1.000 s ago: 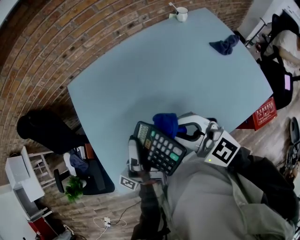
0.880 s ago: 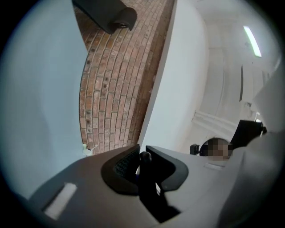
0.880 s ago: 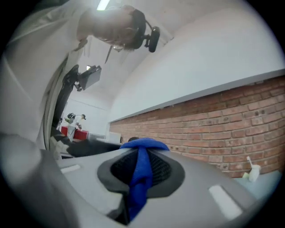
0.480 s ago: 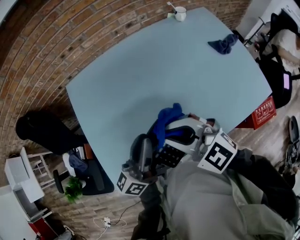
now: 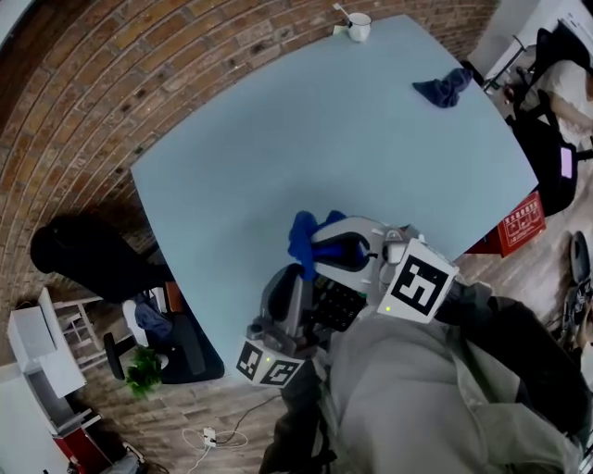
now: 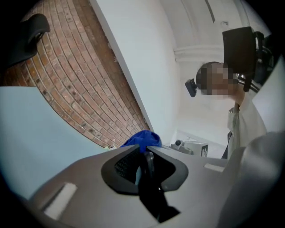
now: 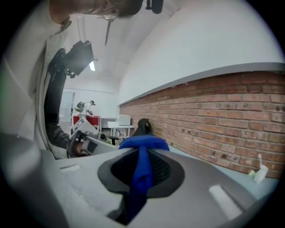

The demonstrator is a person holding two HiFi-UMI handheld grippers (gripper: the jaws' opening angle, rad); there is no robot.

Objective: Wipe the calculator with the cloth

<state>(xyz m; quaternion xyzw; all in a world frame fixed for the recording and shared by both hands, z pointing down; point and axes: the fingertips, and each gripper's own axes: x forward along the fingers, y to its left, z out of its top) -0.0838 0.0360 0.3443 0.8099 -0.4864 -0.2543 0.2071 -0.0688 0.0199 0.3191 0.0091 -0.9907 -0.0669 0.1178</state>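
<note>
Left gripper (image 5: 298,282), head view: clamped on calculator (image 5: 338,301), held up at near table (image 5: 232,185) edge for wiping. Own view: jaws narrow on dark rim, probably calculator's. Right gripper (image 7: 140,156), own view: just closing tighter, pinching blue cloth (image 7: 143,143).

This looks like a shared office or lab workroom. A big pale blue counter (image 5: 278,139) stands close to an exposed brick wall (image 7: 222,116). Beside the counter on the brick side are a black chair (image 5: 83,259), white shelving (image 5: 37,347) and a potted plant (image 5: 145,370). On the counter's opposite side are a red crate (image 5: 523,222) and a seated person (image 5: 567,83). A mug (image 5: 359,28) rests at the counter's far corner.
</note>
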